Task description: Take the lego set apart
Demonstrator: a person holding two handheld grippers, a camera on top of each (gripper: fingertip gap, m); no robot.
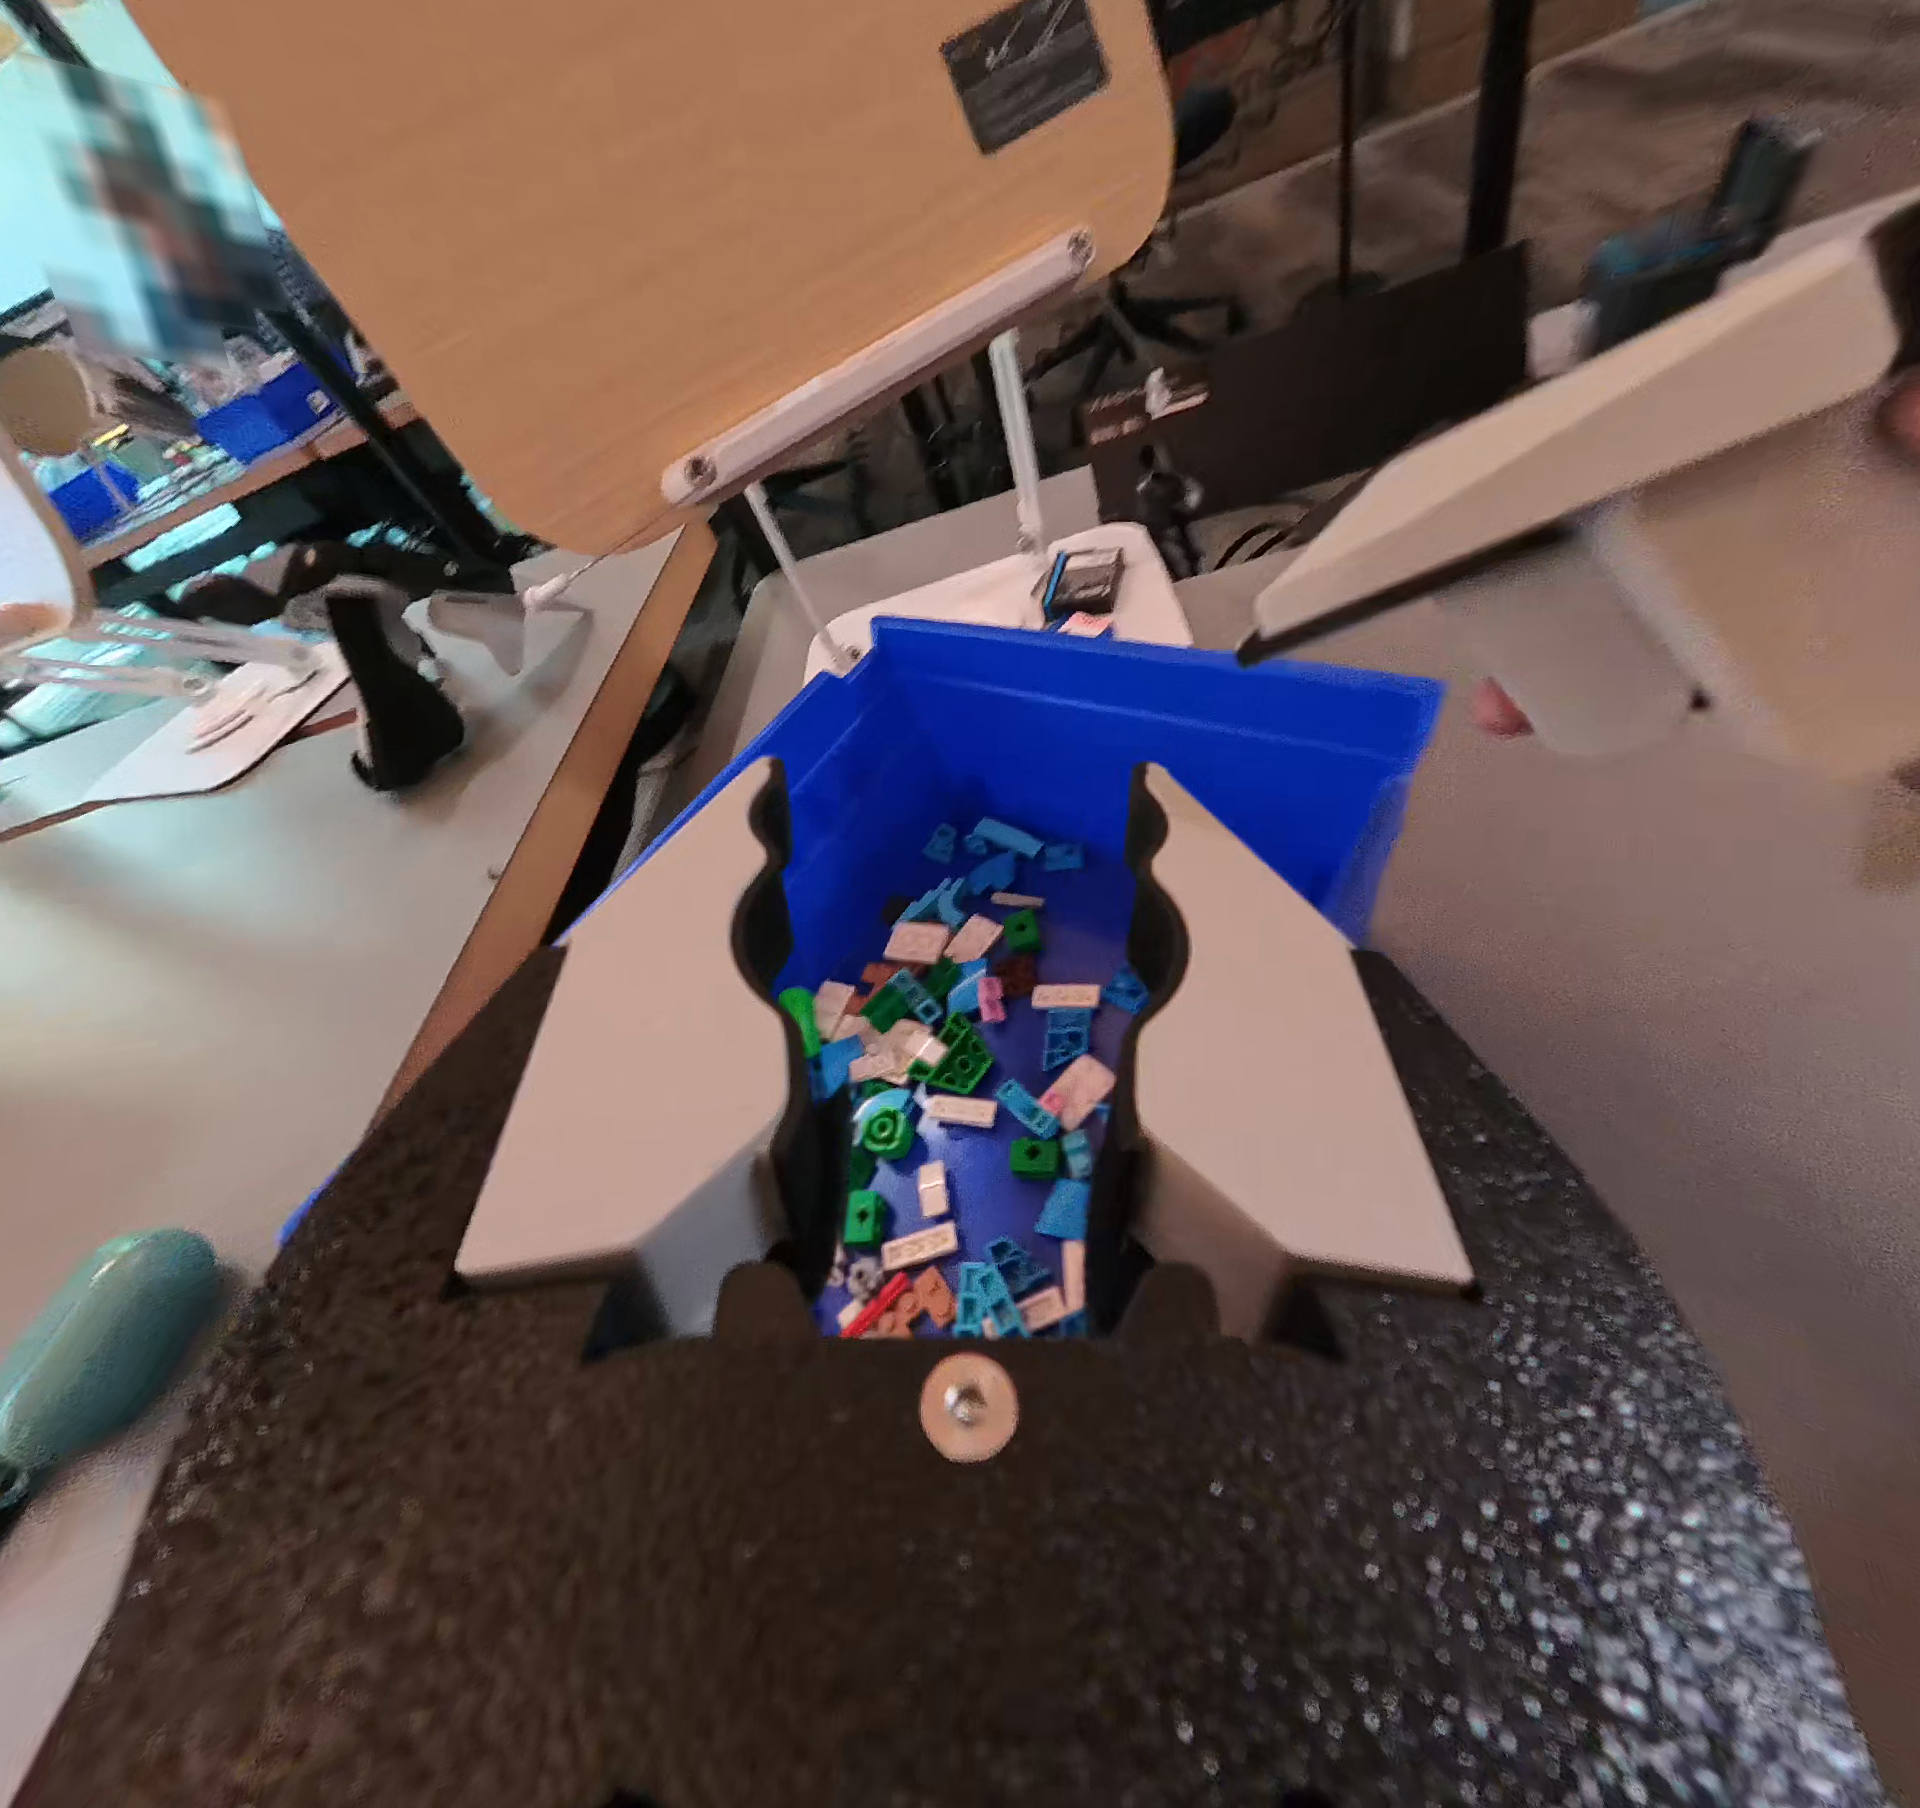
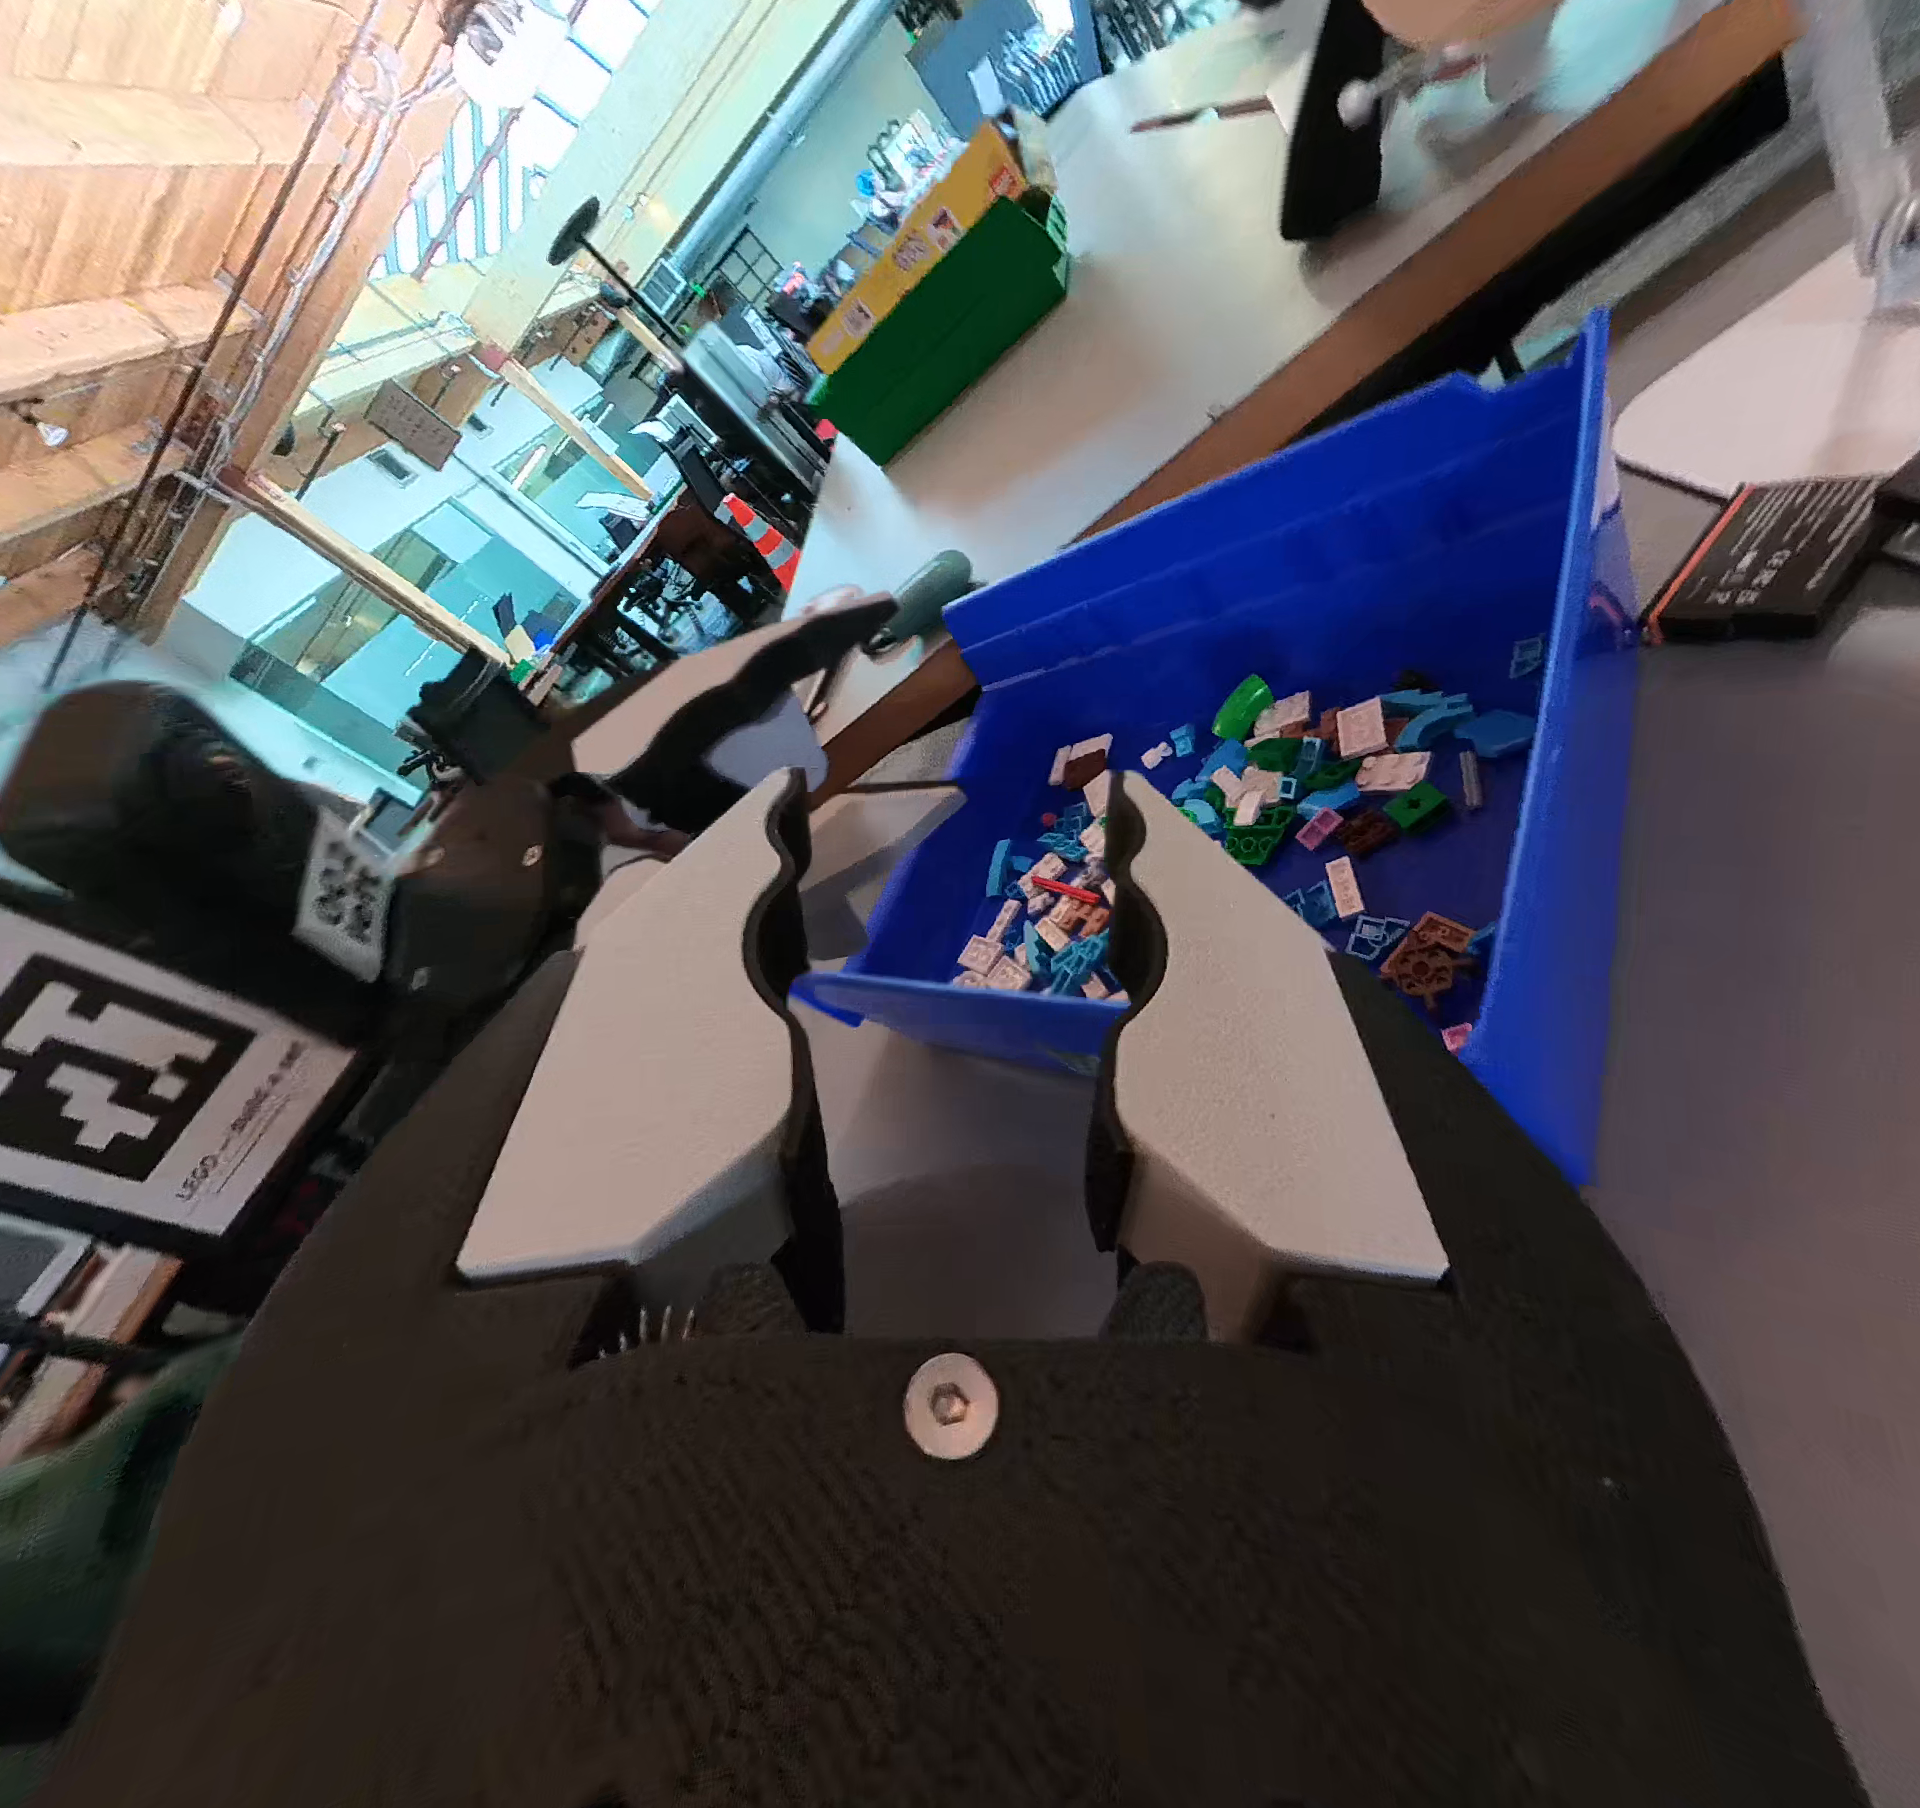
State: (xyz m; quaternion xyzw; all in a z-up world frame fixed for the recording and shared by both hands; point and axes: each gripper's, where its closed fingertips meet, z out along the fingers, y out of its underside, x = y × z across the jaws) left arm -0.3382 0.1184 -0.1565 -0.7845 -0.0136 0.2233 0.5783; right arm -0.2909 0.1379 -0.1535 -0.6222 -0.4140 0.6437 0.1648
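Note:
A blue plastic bin [image 1: 1143,719] holds several loose lego pieces [image 1: 956,1062] in blue, green, white, pink and brown. My left gripper [image 1: 956,782] is open and empty, held above the bin and looking down into it. In the right wrist view the bin [image 2: 1299,553] and its pieces [image 2: 1278,802] lie ahead and to the right. My right gripper [image 2: 956,802] is open and empty, above the bin's near rim. The left gripper also shows there [image 2: 748,709], left of the bin. I see no assembled lego in either view.
A wooden board on a white stand [image 1: 623,200] hangs over the far side of the bin. A black card [image 2: 1766,553] lies beyond the bin. A black-and-white marker board [image 2: 114,1072] stands at left. A green bin [image 2: 956,324] sits on the far table.

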